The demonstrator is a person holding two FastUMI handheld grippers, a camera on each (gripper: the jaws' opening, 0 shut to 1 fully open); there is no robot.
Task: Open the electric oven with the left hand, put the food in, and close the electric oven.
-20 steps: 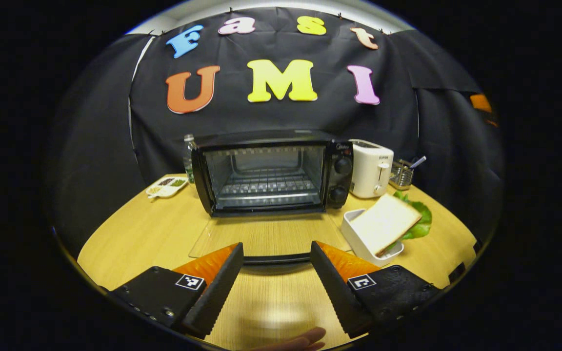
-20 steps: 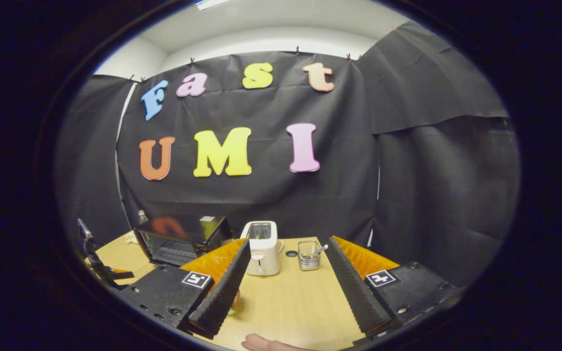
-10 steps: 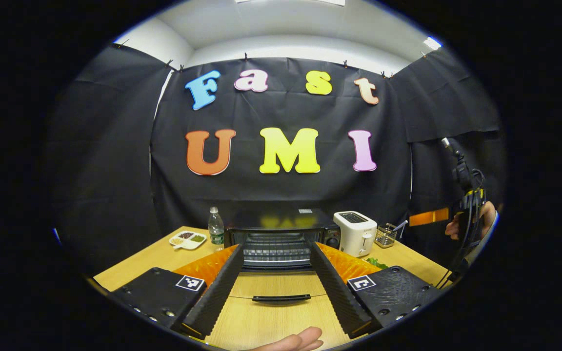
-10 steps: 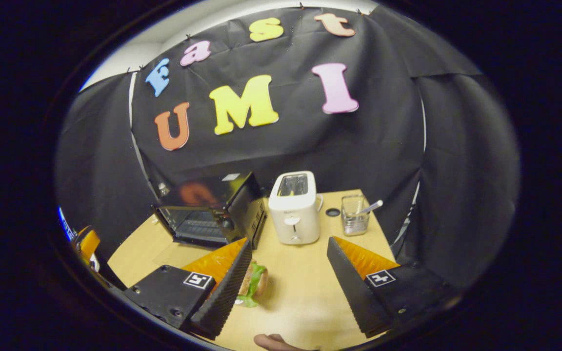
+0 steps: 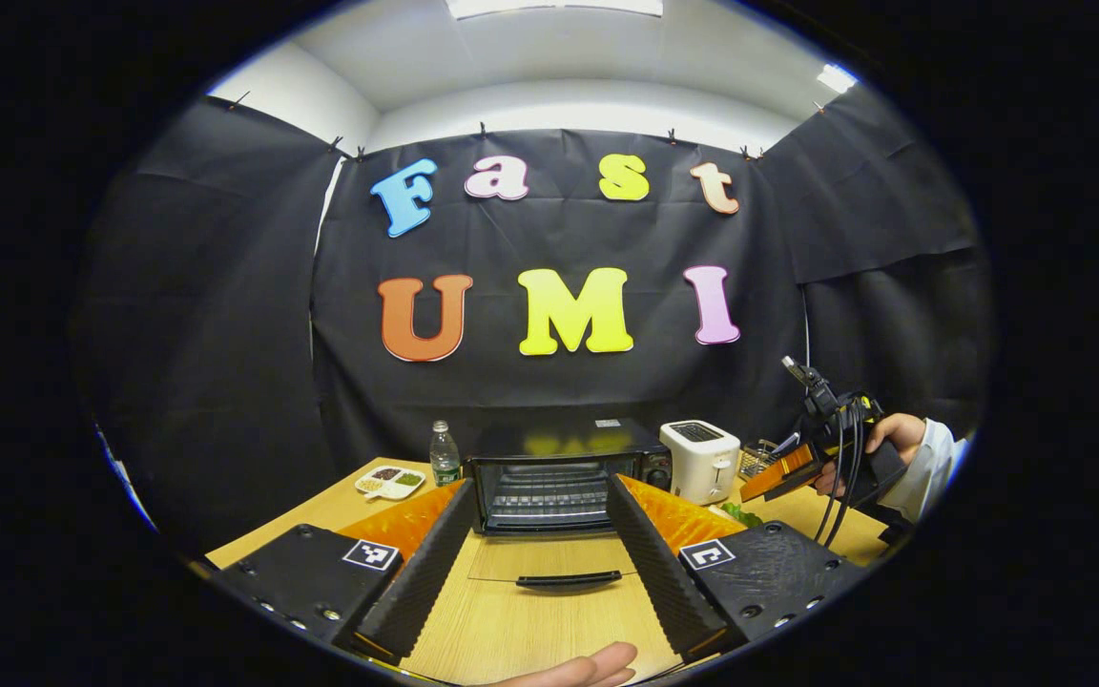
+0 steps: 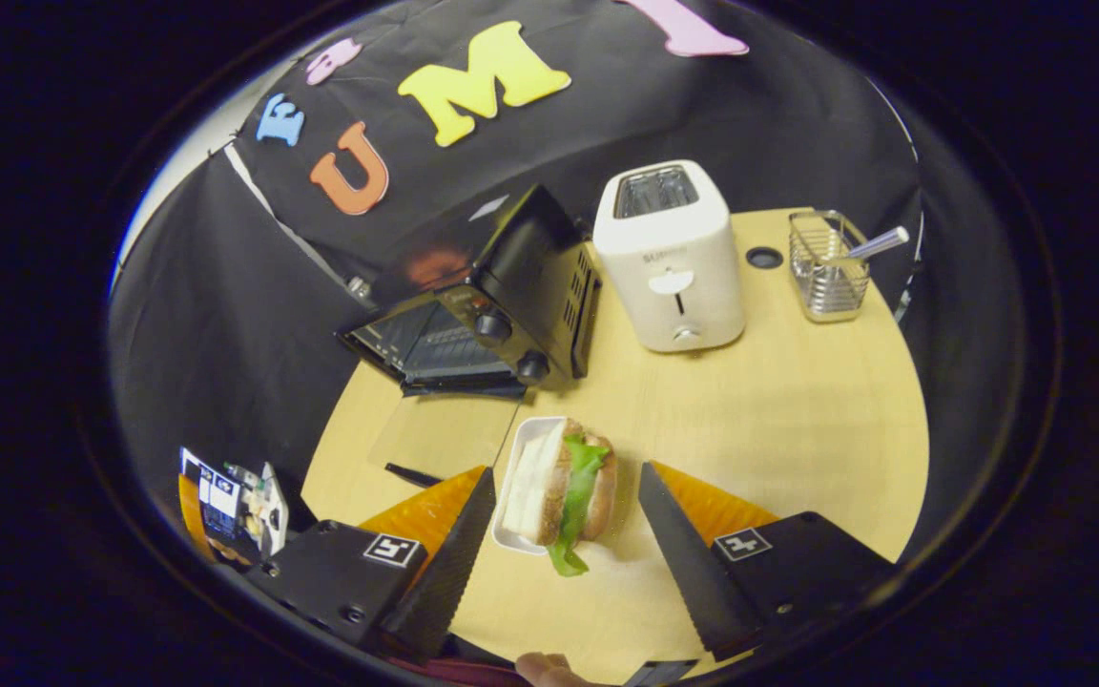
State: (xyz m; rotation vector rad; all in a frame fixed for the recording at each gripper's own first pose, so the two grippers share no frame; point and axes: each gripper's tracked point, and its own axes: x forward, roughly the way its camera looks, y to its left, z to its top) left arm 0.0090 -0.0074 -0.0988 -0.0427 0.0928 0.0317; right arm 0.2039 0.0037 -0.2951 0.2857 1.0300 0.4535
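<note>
On the light wooden table (image 6: 798,429), the black electric oven (image 5: 559,472) stands with its glass door (image 5: 549,558) folded down flat. Beside it, the lettuce sandwich (image 6: 570,487) leans in a white rectangular tray (image 6: 519,458), between the spread fingers of the right gripper (image 6: 564,549), untouched. Back from the oven door, the left gripper (image 5: 535,563) hangs wide apart, holding nothing.

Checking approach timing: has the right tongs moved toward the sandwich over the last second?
Yes. In the right gripper view the sandwich now lies between the open right tongs, while the toaster sits farther up: it tipped down and closed in.

Right claw (image 6: 564,563) spread above sandwich (image 6: 564,487); oven (image 6: 473,296) door down.
</note>
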